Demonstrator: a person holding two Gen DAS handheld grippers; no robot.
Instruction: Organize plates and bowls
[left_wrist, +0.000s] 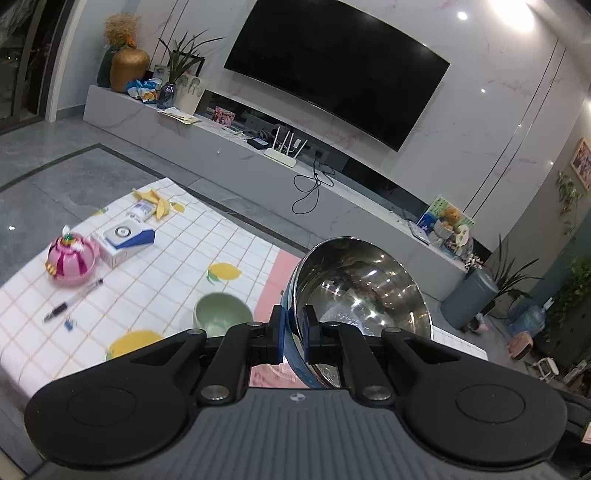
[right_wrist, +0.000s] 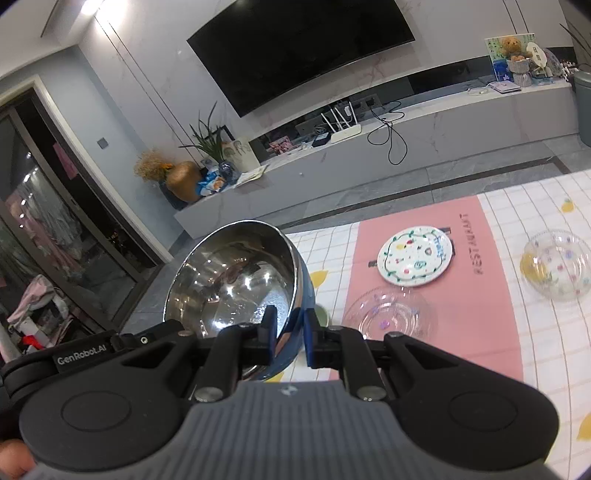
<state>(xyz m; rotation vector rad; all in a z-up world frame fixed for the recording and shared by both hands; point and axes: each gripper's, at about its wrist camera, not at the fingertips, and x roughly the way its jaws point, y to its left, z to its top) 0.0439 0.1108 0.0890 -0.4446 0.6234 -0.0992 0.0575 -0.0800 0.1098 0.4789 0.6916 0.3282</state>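
Basically steel bowl (left_wrist: 364, 291) tilted, mouth twd TV, rim pinched w/ both claws (left_wrist: 293, 325) (right_wrist: 290, 328).

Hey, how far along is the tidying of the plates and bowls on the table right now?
Nothing looks stacked yet. In hand: the steel bowl, lifted off the table, its rim pinched by the left tool and the right tool. Left to sort: the green bowl, the painted plate, the clear plate and the clear patterned bowl, all lying apart on the checked cloth.
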